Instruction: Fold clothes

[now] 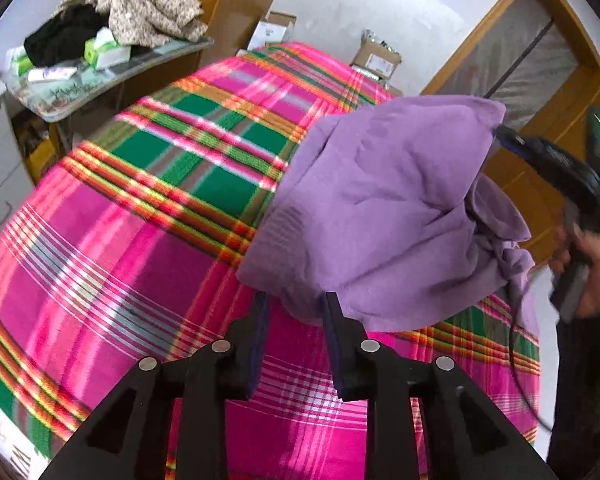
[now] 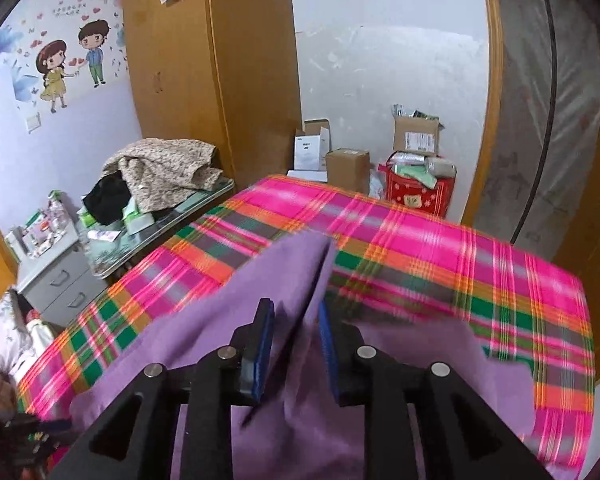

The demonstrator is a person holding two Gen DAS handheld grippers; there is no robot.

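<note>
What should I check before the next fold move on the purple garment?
1. Left tongs free of cloth: ok, pads apart, garment edge just past the tips, nothing between them.
2. Right tongs released: cannot tell, a fold of the purple garment stands between the pads; contact unclear.
3. Garment lying flat: not ok, it is bunched and partly lifted toward the right tongs.
4. Garment on the plaid blanket: ok.
5. Space on the blanket for folding: ok, bare plaid beside the garment.
6. Cable clear of cloth: not ok, it trails by the bunched edge.
</note>
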